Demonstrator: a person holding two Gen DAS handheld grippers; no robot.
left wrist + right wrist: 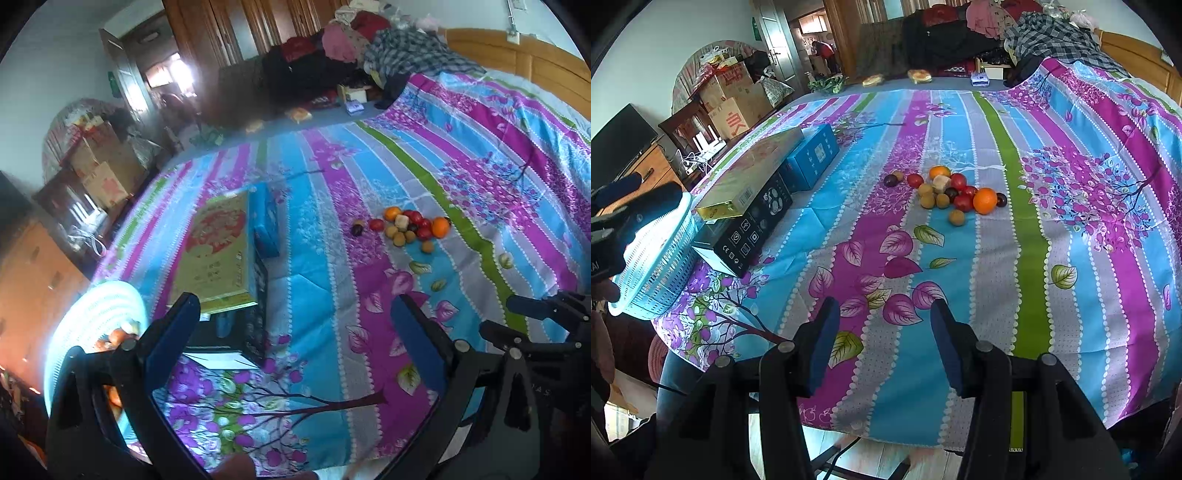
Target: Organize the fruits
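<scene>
now the fruits (947, 194) are seen piled on the bed (997, 277) at twelve o'clock, while the left gripper (295, 321) and right gripper (884, 332) are held apart, empty.

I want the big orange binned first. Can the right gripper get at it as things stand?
Probably yes. The right gripper is open and empty, and only bare bedspread lies between it and the fruit pile. The big orange sits at the pile's near right edge, with a red fruit touching its left side.
</scene>
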